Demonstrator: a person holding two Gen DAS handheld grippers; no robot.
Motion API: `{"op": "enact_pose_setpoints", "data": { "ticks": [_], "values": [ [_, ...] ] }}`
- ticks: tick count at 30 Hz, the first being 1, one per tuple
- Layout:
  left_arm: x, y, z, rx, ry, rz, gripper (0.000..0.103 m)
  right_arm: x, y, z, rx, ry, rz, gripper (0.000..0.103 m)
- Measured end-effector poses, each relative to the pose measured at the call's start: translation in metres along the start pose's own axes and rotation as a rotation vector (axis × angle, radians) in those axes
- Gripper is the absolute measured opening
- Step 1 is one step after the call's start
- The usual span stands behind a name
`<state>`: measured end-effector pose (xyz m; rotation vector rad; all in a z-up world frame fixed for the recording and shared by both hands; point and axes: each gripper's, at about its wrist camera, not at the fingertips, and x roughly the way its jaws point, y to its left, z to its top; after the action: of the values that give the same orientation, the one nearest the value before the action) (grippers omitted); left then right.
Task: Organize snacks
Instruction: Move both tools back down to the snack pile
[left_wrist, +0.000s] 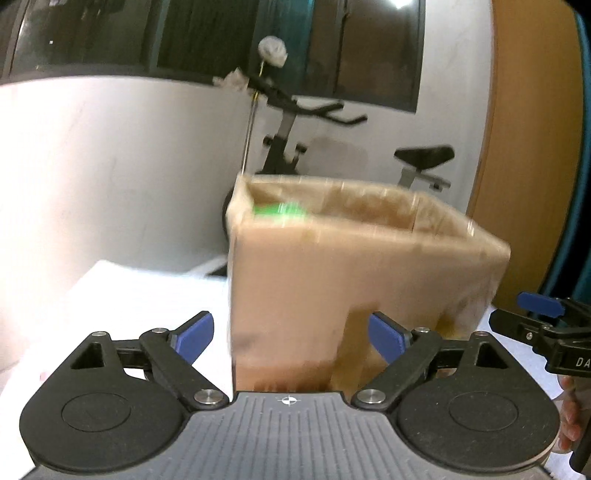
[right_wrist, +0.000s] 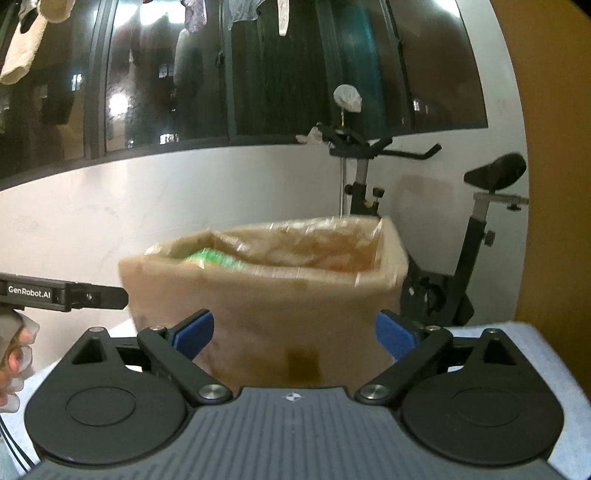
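Note:
An open-topped cardboard box (left_wrist: 332, 277) with shiny clear lining stands on the white tabletop (left_wrist: 147, 295), blurred. A green snack packet (left_wrist: 280, 212) shows just inside its near left corner. My left gripper (left_wrist: 291, 334) is open with its blue pads wide apart. The box's near face fills the gap ahead of the pads, and nothing is gripped. In the right wrist view the same box (right_wrist: 277, 306) and green packet (right_wrist: 214, 258) lie ahead of my right gripper (right_wrist: 295, 332). It is also open and holds nothing.
An exercise bike (right_wrist: 476, 240) stands behind the box against the white wall, below dark windows. A wooden panel (left_wrist: 535, 147) rises at the right. The left gripper's black body (right_wrist: 74, 295) and a person's hand (right_wrist: 18, 350) show at the left edge.

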<state>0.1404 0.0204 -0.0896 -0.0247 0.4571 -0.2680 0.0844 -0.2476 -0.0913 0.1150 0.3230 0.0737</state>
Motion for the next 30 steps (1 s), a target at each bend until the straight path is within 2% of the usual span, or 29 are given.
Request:
{"op": "enact_pose_setpoints", "data": {
  "ticks": [11, 16, 22, 27, 30],
  "values": [
    [0.0, -0.001, -0.059, -0.012, 0.093, 0.041, 0.092, -0.005, 0.012, -0.084, 0.009, 0.19, -0.023, 0.093],
    [0.002, -0.01, -0.085, -0.044, 0.126, 0.062, 0.092, -0.004, 0.02, -0.115, -0.078, 0.288, -0.048, 0.087],
    [0.003, -0.017, -0.102, -0.05, 0.147, 0.075, 0.092, -0.002, 0.017, -0.13, -0.132, 0.365, -0.083, 0.087],
    [0.004, -0.014, -0.105, -0.074, 0.143, 0.084, 0.091, -0.001, 0.022, -0.141, -0.25, 0.433, -0.081, 0.087],
    [0.005, -0.015, -0.105, -0.077, 0.146, 0.086, 0.091, 0.0, 0.022, -0.142, -0.258, 0.438, -0.073, 0.087]
  ]
}}
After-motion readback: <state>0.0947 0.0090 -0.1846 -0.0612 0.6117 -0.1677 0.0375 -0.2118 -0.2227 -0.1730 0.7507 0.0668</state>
